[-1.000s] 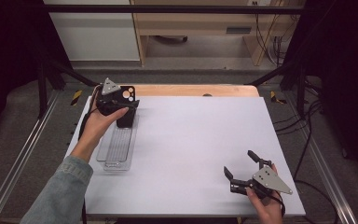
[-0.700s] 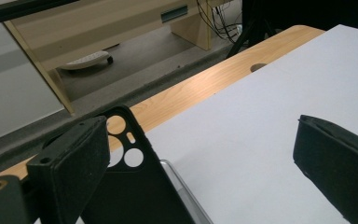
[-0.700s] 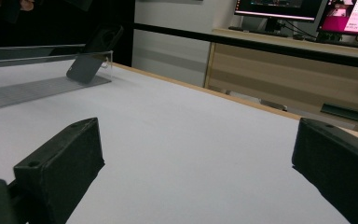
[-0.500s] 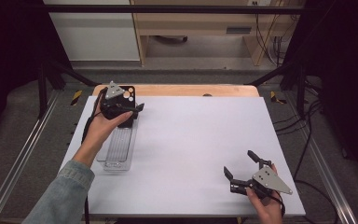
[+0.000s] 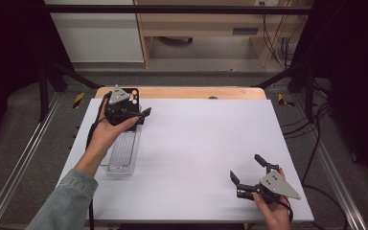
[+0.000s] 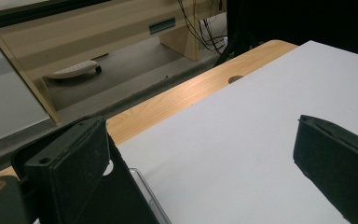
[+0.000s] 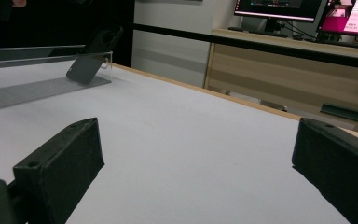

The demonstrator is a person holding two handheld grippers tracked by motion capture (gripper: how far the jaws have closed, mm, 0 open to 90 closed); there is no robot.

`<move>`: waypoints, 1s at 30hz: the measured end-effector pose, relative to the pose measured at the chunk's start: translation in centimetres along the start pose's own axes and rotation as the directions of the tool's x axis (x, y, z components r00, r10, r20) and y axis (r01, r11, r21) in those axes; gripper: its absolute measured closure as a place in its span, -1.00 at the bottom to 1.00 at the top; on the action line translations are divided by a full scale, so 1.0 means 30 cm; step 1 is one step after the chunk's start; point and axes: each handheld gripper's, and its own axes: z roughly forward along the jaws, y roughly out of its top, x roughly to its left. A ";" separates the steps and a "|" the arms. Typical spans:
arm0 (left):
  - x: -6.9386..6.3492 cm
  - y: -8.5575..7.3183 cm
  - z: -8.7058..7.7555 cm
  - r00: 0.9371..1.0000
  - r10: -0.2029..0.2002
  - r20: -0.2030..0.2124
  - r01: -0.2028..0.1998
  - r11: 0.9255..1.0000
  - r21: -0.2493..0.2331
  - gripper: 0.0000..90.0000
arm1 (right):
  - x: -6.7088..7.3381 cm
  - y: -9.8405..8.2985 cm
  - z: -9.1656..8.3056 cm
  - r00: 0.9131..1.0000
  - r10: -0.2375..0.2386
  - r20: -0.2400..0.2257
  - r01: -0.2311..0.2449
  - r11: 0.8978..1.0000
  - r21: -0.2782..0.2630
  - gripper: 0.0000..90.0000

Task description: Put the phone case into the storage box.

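1. High view: the left gripper (image 5: 141, 115), jaws apart and empty, hangs over the far end of the clear tray (image 5: 122, 155), near the dark phone case (image 5: 133, 97).
2. Left gripper view: that case (image 6: 116, 196), probably, sits just beside one jaw; a careless sweep could topple it.
3. Right gripper view: the right gripper (image 7: 193, 175) gapes empty, well apart from it.

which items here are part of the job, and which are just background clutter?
In the job:
clear tray
black phone case, leaning in the tray's far end
left gripper, open beside it
right gripper, open, idle

Lying about:
white mat
wooden table edge
monitors
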 end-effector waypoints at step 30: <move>-0.057 -0.019 -0.044 1.000 -0.005 0.027 0.006 0.999 -0.036 -0.94 | 0.000 0.000 0.000 1.000 0.000 0.000 0.000 1.000 -0.001 -0.95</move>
